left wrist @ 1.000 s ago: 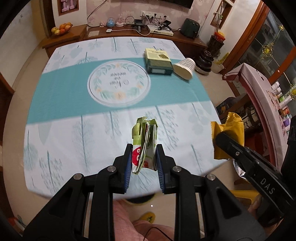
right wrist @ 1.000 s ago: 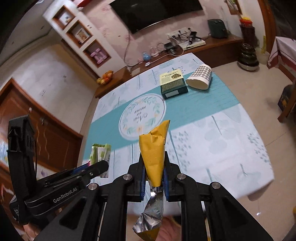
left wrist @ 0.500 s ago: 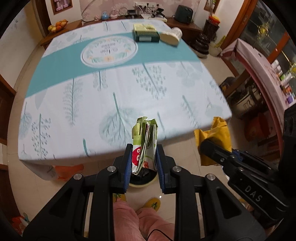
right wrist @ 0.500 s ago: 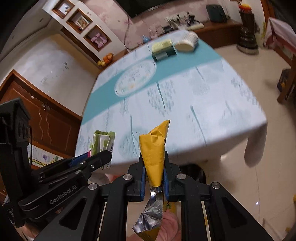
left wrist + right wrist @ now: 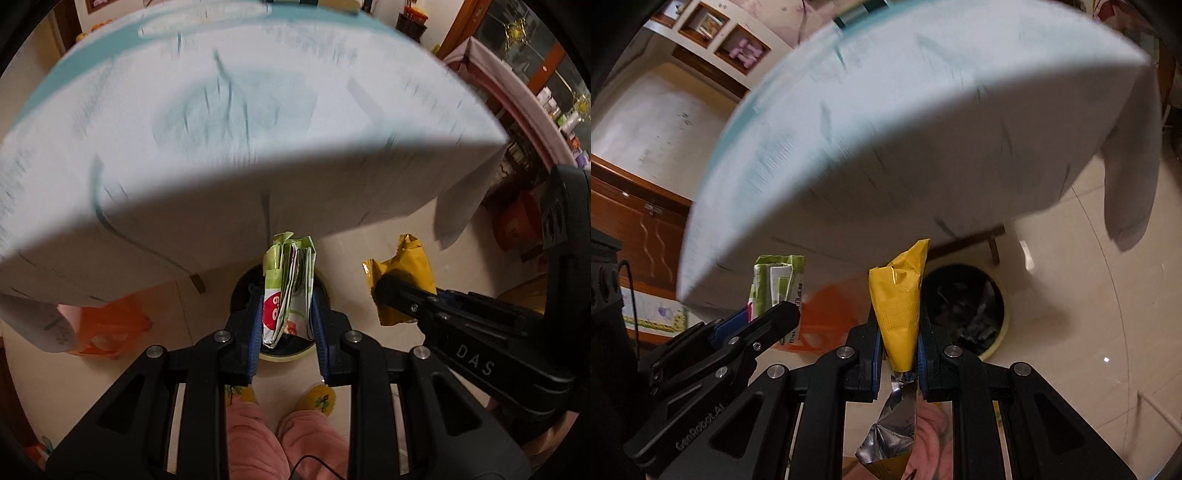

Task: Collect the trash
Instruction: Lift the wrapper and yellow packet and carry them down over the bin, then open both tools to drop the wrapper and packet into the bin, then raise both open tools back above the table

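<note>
Left gripper [image 5: 287, 314] clamped on a folded green-and-white printed snack wrapper [image 5: 290, 284]. Wrapper's long axis runs along the fingers, free end sticking out past the tips, pointing away from the camera and toward the floor. Right gripper [image 5: 898, 341] clenched on a crumpled yellow foil packet [image 5: 899, 299]; same alignment, pointed tip forward, silver inner foil trailing back behind the pads.

Both pieces are off the table, below its edge, over the floor by the round yellow-rimmed bin with dark liner [image 5: 999, 321].

Left view only: bin [image 5: 284, 356] sits directly behind the green wrapper, mostly blocked by it and the fingers; the person's pink trouser legs [image 5: 280, 439] and yellow slippers [image 5: 317, 397] at the bottom. Yellow packet [image 5: 406, 273] and right gripper [image 5: 391, 291] to the right.

Right view only: bin interior visible with dark crumpled contents, just right of the packet. Left gripper [image 5: 768, 319] and green wrapper [image 5: 779, 280] to the left.

Pale blue-white patterned tablecloth [image 5: 258, 110] heavily motion-blurred in both views; print unreadable. Items at the table's far end cut off at the frame top. Orange object [image 5: 107, 325] under the table, blurred, can't identify.
</note>
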Motion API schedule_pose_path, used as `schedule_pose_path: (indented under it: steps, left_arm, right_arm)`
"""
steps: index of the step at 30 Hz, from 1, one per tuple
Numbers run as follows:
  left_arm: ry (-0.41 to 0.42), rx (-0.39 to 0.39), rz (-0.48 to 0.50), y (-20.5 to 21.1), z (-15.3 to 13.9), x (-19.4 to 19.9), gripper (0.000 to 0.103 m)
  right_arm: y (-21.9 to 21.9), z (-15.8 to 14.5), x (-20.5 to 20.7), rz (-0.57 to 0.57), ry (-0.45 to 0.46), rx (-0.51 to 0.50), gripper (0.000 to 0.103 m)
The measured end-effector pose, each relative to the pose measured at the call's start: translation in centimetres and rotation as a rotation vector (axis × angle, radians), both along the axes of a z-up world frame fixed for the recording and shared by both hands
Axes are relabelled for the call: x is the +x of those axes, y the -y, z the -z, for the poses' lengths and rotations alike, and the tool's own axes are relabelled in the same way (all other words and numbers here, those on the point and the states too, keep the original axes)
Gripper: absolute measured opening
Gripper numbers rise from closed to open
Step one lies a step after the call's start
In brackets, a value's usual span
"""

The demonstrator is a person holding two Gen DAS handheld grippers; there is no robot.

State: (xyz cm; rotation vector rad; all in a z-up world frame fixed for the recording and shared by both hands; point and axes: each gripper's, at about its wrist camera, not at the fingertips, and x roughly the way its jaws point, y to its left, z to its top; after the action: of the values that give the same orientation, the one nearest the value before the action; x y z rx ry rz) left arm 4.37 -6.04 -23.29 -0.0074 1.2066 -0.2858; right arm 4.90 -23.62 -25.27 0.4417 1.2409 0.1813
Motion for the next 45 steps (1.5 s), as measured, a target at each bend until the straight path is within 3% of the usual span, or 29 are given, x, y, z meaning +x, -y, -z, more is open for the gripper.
schedule_pose_path:
  steps: [8, 18, 20, 21, 24, 26, 28, 30, 36, 45]
  left_arm:
    - [-0.045, 0.012, -0.002, -0.8, 11.5, 0.3, 0.022]
    - [-0.073, 0.039, 0.01, -0.6, 20.8, 1.3, 0.025]
    - [-0.078, 0.035, 0.01, -0.5, 22.1, 1.5, 0.029]
    - [-0.081, 0.035, 0.011, -0.3, 22.6, 1.6, 0.036]
    - [-0.073, 0.039, 0.012, 0.0, 23.8, 1.6, 0.045]
    - [-0.069, 0.05, 0.012, 0.0, 24.5, 1.9, 0.049]
    - [-0.074, 0.057, 0.003, -0.1, 25.2, 2.1, 0.062]
    - [-0.076, 0.055, -0.008, -0.5, 25.8, 2.4, 0.068]
    - [-0.083, 0.066, -0.025, -1.1, 26.3, 2.8, 0.069]
    - [-0.06, 0.086, -0.016, -0.8, 24.2, 1.9, 0.069]
  right_arm:
    - [-0.7, 12.0, -0.2, 0.027, -0.1, -0.029, 0.016]
    - [-0.9, 23.7, 0.1, 0.039, -0.178, -0.042, 0.022]
    - [-0.8, 25.5, 0.6, 0.036, -0.186, -0.045, 0.025]
    - [-0.8, 26.3, 0.8, 0.034, -0.185, -0.043, 0.029]
    - [-0.3, 27.7, 1.3, 0.044, -0.175, -0.048, 0.05]
    - [-0.1, 28.8, 1.5, 0.056, -0.173, -0.041, 0.058]
    - [0.1, 29.7, 1.7, 0.071, -0.177, -0.043, 0.063]
    - [0.6, 30.4, 1.8, 0.085, -0.18, -0.043, 0.069]
    - [0.4, 31.7, 2.0, 0.068, -0.165, -0.062, 0.076]
    - [0.7, 29.9, 1.4, 0.098, -0.141, -0.047, 0.079]
